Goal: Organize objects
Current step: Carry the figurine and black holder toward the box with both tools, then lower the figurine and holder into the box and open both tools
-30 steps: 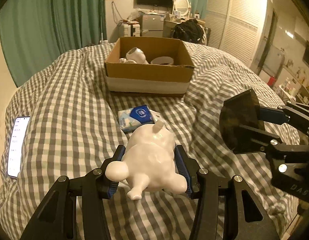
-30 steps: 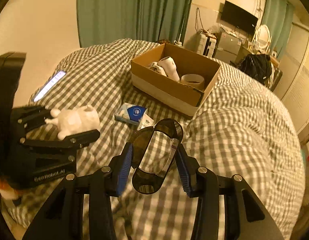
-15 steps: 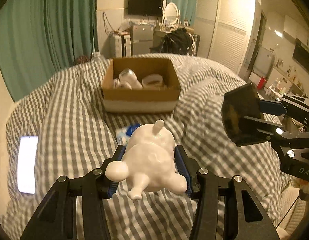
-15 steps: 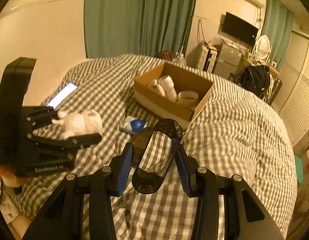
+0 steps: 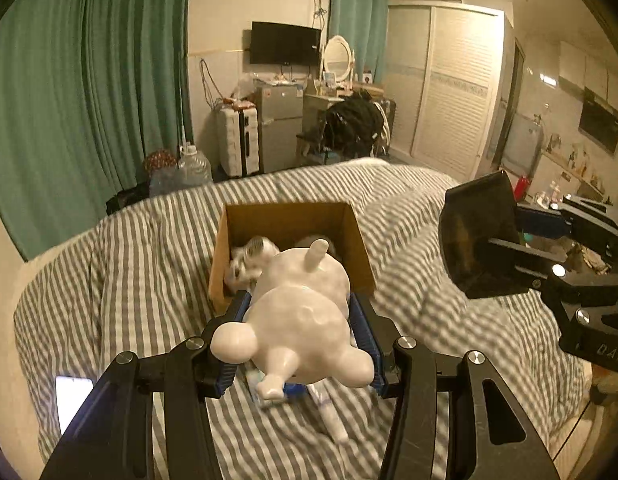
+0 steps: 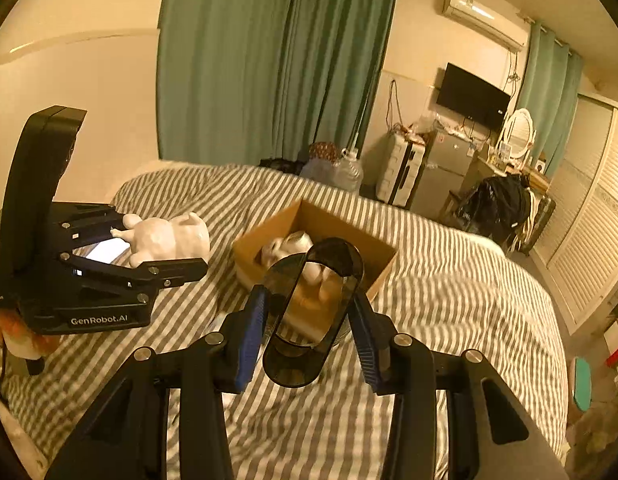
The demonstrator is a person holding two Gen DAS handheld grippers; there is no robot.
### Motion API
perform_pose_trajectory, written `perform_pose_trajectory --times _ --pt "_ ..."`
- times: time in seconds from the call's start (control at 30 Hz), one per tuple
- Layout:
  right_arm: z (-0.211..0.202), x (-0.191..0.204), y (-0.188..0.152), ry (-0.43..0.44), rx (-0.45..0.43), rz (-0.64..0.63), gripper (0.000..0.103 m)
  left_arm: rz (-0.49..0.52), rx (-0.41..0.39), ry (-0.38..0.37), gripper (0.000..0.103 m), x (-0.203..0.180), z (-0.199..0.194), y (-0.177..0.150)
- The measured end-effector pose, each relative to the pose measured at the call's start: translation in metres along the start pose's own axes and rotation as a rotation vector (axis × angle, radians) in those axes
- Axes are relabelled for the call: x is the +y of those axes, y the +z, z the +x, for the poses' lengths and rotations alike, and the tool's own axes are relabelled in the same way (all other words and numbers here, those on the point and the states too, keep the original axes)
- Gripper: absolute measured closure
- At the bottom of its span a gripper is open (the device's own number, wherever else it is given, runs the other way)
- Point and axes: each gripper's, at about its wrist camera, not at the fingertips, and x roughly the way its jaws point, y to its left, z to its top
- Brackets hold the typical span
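Observation:
My left gripper (image 5: 301, 320) is shut on a white ceramic pig figurine (image 5: 305, 312) and holds it in the air above the bed; it also shows in the right wrist view (image 6: 169, 236). My right gripper (image 6: 309, 312) is shut on a dark translucent oval container (image 6: 313, 312), also held in the air; the container shows in the left wrist view (image 5: 479, 240) at the right. An open cardboard box (image 5: 349, 228) sits on the checked bedcover ahead of both grippers, with white items inside (image 5: 249, 260). The box also shows in the right wrist view (image 6: 373, 248).
A lit phone (image 5: 71, 400) lies on the bedcover at the left. A blue tissue pack (image 5: 293, 390) lies under the pig. Green curtains, a suitcase, a small fridge, a water jug and a wardrobe stand beyond the bed.
Both grippers have risen well above the bed with their objects still held, and the view now looks down toward the box. The tissue pack is now mostly hidden under the pig.

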Motion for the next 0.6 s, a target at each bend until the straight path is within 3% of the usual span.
perform_pose_trajectory --times 0.13,0.33,0.6 --pt "0.022 -0.015 0.029 0.003 -0.017 0.017 0.063 0.011 -0.027 0.056 0.051 0.007 0.022 0.034" --pt "0.070 -0.036 0.062 -0.002 -0.010 0.025 0.063 0.007 -0.024 0.069 0.052 0.019 0.069 0.064" --pt "0.157 -0.067 0.082 0.035 0.037 0.084 0.064 -0.002 0.033 0.049 0.052 0.033 0.160 0.071"
